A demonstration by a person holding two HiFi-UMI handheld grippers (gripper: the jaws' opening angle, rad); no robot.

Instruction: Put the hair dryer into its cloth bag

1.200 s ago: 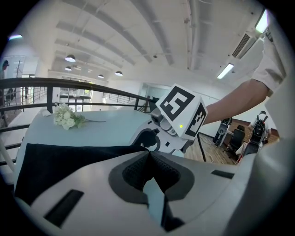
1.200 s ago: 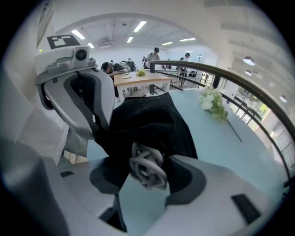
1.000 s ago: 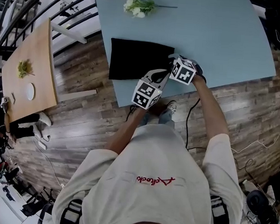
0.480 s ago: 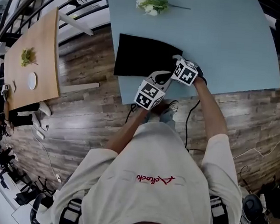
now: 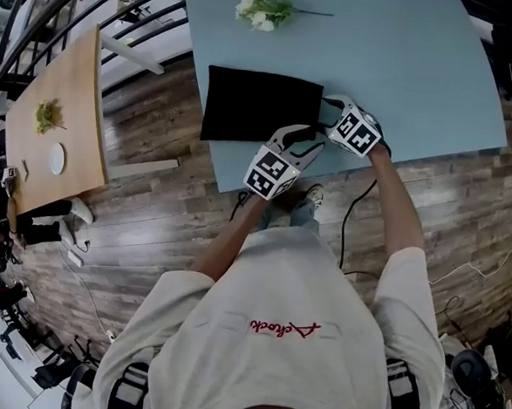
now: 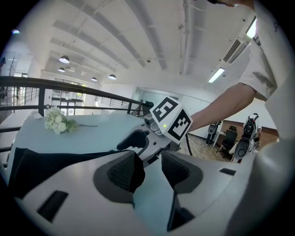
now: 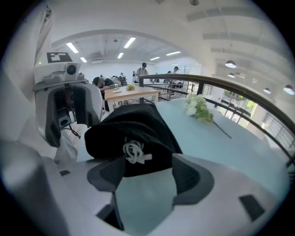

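A black cloth bag [image 5: 258,108] lies flat on the blue table [image 5: 406,61], near its front edge. No hair dryer shows in any view. My left gripper [image 5: 308,139] rests at the bag's near right corner. Its jaws are opening, and the cloth edge [image 6: 69,154] lies against the left pad [image 6: 120,171] with bare table in the gap [image 6: 150,162]. My right gripper [image 5: 332,110] is just right of it, jaws opening wide [image 7: 143,168]. The bag's bulging end, with a white drawstring knot [image 7: 135,152], sits between the pads, not pinched.
A sprig of white flowers [image 5: 261,10] lies at the table's far side. Left of the table stand a black railing [image 5: 85,21] and a wooden table [image 5: 52,115] with a small plate. The floor below is wood plank with cables.
My right gripper has drawn a little to the right, away from the left one. The left gripper has stayed at the bag's corner.
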